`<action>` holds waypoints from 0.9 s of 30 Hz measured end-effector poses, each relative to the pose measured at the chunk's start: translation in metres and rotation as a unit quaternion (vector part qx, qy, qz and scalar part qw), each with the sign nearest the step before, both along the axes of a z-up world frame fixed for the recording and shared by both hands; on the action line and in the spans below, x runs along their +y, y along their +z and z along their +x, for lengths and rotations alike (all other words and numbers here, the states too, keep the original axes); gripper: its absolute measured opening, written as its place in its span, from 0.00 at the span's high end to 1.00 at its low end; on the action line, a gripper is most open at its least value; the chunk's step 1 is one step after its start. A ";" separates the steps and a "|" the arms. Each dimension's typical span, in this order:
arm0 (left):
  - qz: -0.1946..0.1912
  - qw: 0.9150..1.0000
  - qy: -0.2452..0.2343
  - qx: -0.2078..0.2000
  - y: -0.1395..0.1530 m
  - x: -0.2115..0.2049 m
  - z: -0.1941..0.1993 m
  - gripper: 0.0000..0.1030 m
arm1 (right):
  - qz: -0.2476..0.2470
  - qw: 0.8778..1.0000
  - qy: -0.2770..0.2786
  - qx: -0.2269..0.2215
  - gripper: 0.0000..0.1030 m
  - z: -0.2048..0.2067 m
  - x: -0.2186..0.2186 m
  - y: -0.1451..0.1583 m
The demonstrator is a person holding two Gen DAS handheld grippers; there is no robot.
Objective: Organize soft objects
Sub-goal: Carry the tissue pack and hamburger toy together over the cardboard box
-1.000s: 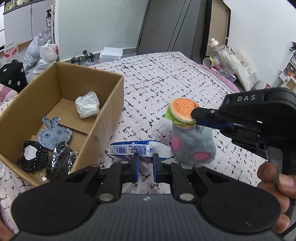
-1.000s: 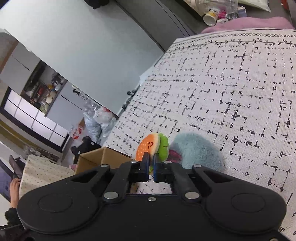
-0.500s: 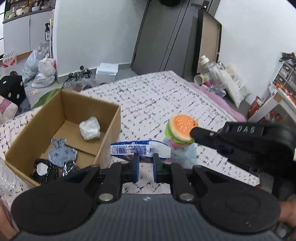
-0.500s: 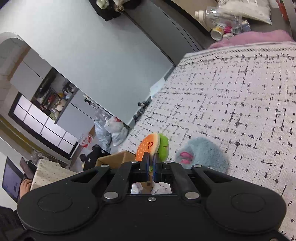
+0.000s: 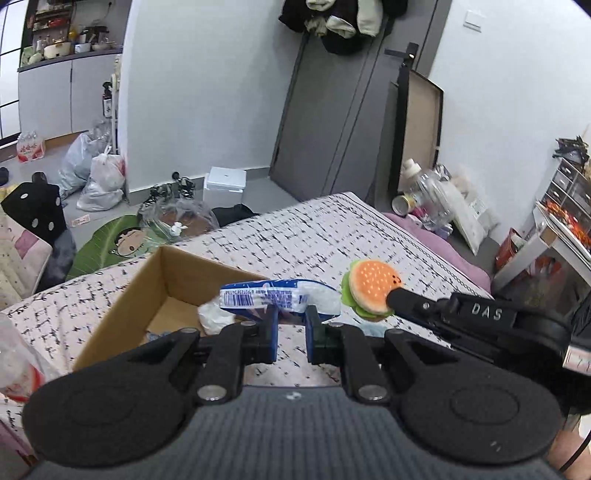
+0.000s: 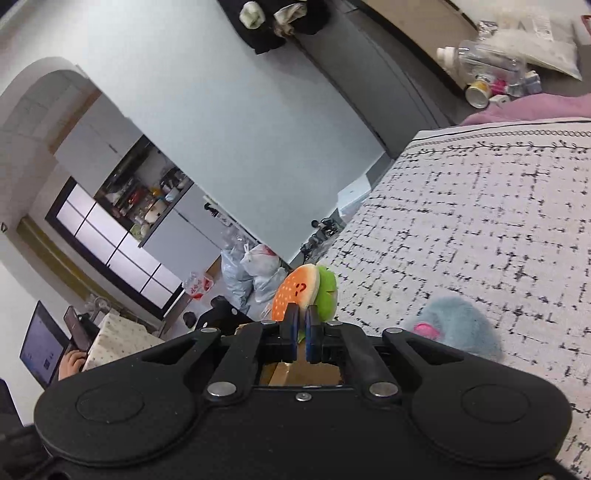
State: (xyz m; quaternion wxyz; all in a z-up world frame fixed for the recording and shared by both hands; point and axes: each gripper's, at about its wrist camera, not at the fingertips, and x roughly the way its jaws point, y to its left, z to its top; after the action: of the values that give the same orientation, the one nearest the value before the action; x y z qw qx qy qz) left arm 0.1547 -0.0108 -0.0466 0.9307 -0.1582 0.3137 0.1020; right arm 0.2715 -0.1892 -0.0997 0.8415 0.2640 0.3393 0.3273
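Bedding covers the work surface: a white bedspread with a broken black grid pattern [image 5: 332,236], edged at its far end by a black leaf border and a mauve sheet [image 6: 535,107]. On the bed's near left stands an open brown cardboard box [image 5: 147,291], with a crumpled white wad [image 5: 212,314] visible inside. A fluffy pale-blue plush with pink patches [image 6: 458,325] lies on the bedspread, apart from the box.

Left tool [image 5: 291,325]: pressed onto a blue-and-white plastic tissue packet with a barcode [image 5: 273,297], held above the bed beside the box's right wall. Right tool [image 6: 301,326]: pinching the edge of a small plush hamburger with an orange bun and green lettuce [image 6: 304,291], also held off the bed, just right of the packet in the left wrist view.

Room: pale grey walls, a dark grey door [image 5: 332,122] with dark and cream garments hung over its top [image 5: 340,22], and a flat board leaning against the wall [image 5: 417,125]. Clear plastic bottles and a can [image 5: 424,192] are heaped at the bed's far right corner. On the floor sit a white box [image 5: 225,182], tied plastic sacks [image 5: 96,177] and a green leaf-shaped cushion [image 5: 118,243]. A kitchen alcove with shelves of crockery [image 6: 147,199] lies beyond an arch. At the far left of the right wrist view, a person's hand [image 6: 72,363] rests beside a lit laptop [image 6: 40,347].
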 end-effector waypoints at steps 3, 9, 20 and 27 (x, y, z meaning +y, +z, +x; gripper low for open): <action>0.002 1.000 0.008 -0.003 0.003 0.010 0.000 0.87 | -0.001 1.000 0.007 -0.007 0.96 -0.002 0.009 0.003; 0.001 1.000 0.025 -0.006 0.005 0.033 0.002 0.87 | -0.011 1.000 0.017 -0.012 0.96 -0.009 0.029 0.003; -0.013 0.999 0.042 -0.008 -0.008 0.073 0.015 0.87 | -0.037 0.998 0.041 -0.007 0.96 -0.024 0.079 -0.007; -0.029 0.998 0.050 0.008 -0.028 0.095 0.025 0.87 | -0.058 0.997 0.045 0.003 0.96 -0.024 0.096 -0.018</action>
State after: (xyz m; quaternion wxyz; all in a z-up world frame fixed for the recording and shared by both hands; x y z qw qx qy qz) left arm 0.1800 0.0839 -0.0746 0.9169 -0.1996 0.3154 0.1410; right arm 0.2470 -0.0932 -0.1179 0.8389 0.2003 0.3714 0.3439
